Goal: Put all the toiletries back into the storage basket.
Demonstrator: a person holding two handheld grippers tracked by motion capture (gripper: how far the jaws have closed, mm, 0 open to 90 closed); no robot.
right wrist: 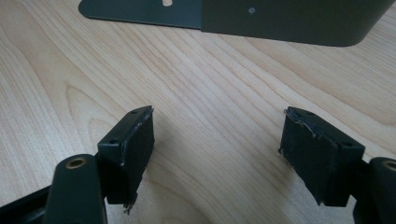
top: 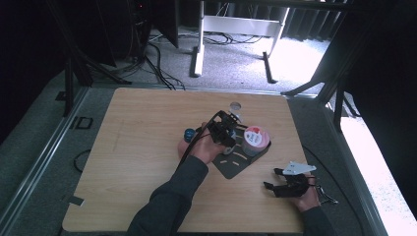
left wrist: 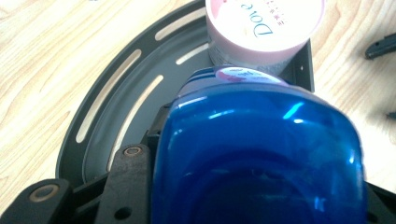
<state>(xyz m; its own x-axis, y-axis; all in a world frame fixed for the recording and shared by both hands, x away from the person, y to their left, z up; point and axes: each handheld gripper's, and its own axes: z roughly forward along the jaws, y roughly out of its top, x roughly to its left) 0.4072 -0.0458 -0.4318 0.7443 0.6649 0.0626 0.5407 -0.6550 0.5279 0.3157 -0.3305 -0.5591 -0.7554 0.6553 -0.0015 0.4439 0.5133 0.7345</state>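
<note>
1. Nearest the lens in the left gripper view: a translucent blue plastic bottle (left wrist: 261,158) with rounded shoulders, clamped between the fingers of the left gripper (top: 223,132); a white label with a pink patch (left wrist: 243,74) shows at its far end.
2. Left gripper, high view: black frame held in the person's left hand (top: 204,147), dark sleeve running in from the bottom edge. It sits above the near-left part of the black tray, fingers closed on the blue bottle.
3. Small dark blue round cap (top: 189,133): lies on the surface just beside the left hand, on its left side.
4. Flat black metal tray with curved slots (top: 231,167): rests near the middle of the light wooden surface (top: 133,147). The slots (left wrist: 140,98) show pale wood through them in the left gripper view.
5. Clear round glass or jar (top: 235,106): stands on the surface beyond the tray, near the far edge.
6. Pink-and-white round tub with a printed lid (top: 254,139): stands at the right end of the tray, just beside the held bottle. Its lid lettering (left wrist: 261,18) is legible in the left gripper view.
7. Right gripper (top: 278,179): held in the person's right hand (top: 307,196) near the front right corner of the surface, well apart from the tray. Its black padded fingers (right wrist: 130,149) stand apart with bare wood between them, gripping nothing.
</note>
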